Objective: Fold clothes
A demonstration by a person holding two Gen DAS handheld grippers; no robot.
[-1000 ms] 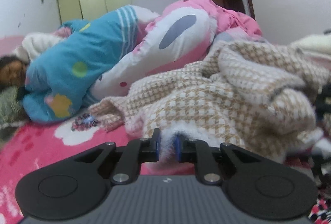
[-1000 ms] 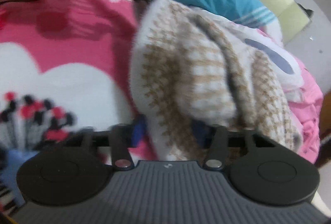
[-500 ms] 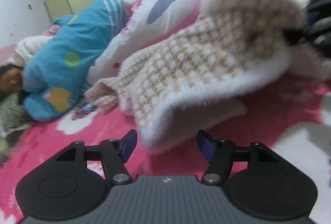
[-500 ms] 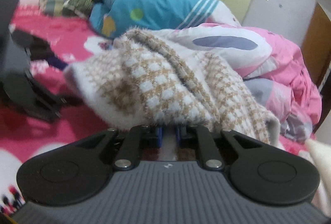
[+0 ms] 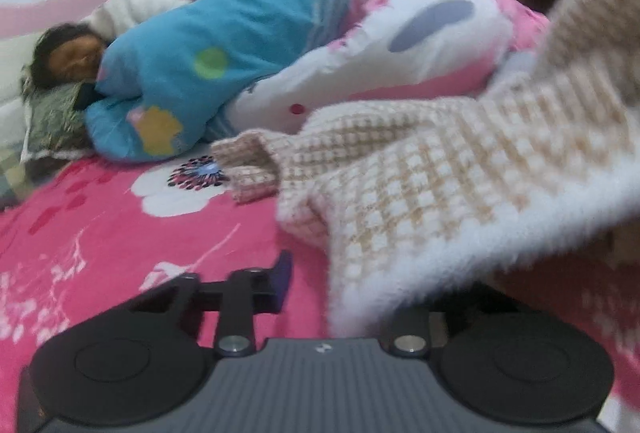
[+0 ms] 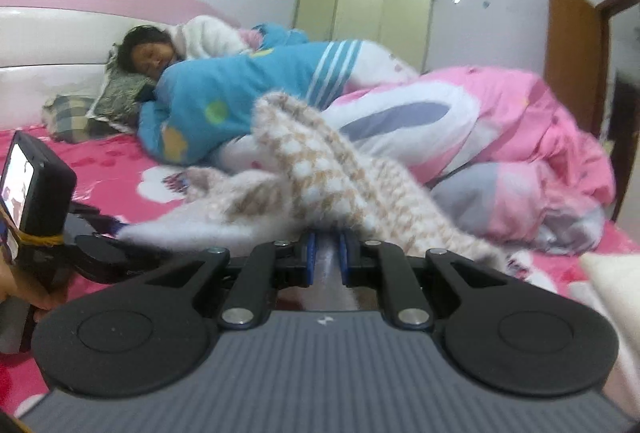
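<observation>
Step in hand: lifting checked sweater (image 5: 460, 169) off pink bed (image 5: 100, 233) to spread for first fold.

Right gripper (image 6: 326, 259): jaws nearly shut, pinching white hem.

Left gripper (image 5: 344, 293): jaws just closing; right finger hidden under hem, grip unclear.

Sweater's long axis runs 9 to 3 o'clock in left view, cuff toward 9, right end raised.

Next, in my judgement: secure left hold, pull taut, lay flat.

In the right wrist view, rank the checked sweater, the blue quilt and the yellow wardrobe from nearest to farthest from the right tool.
1. Checked sweater: clamped in the right tool.
2. Blue quilt: mid-bed, left of centre.
3. Yellow wardrobe: against the far wall.
</observation>
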